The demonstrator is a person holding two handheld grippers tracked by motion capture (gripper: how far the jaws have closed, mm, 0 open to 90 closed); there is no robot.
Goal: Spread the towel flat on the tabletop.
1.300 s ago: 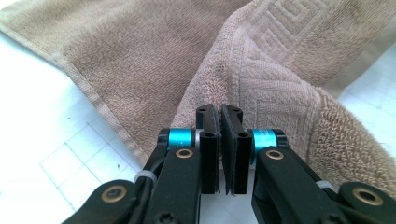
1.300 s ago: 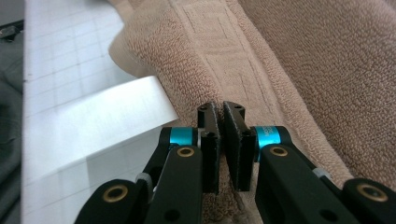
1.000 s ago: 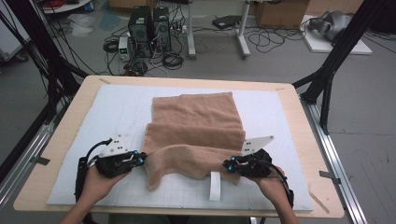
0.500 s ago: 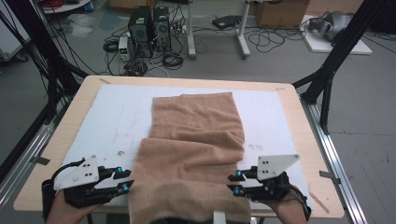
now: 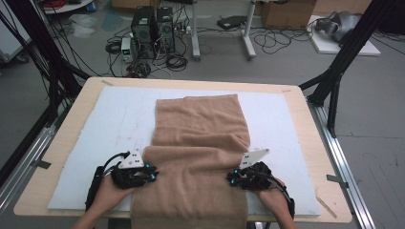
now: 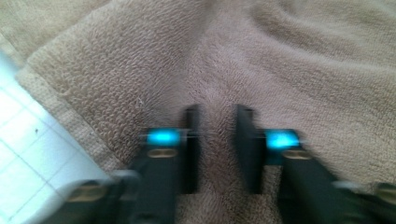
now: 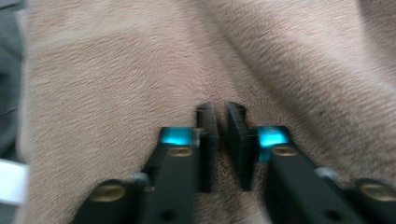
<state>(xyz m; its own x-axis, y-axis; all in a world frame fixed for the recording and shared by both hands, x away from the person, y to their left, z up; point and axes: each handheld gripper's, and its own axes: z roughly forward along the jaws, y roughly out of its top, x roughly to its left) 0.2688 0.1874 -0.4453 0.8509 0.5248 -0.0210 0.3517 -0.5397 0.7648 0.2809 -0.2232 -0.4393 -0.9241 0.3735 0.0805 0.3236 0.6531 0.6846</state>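
High view, tan towel (image 5: pixel 198 143) lengthwise on white mat (image 5: pixel 95 124), left gripper (image 5: pixel 152 174) pinching its left edge, jaws just closing, right gripper (image 5: pixel 231 178) pinching right edge, likewise just closing.

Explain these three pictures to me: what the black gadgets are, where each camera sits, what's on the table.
No robot here: a person holds a hand-held clamp with two black jaws in each hand. The high view looks down from above the person's side, so the left gripper sits at the left and the right gripper at the right. The other two pictures come from small cameras riding on each clamp, looking along its jaws.

On the wooden table lies a white mat, and on that a tan towel, its near part hanging over the table's front edge. Both clamps have just been closing, each pinching towel fabric at one side.
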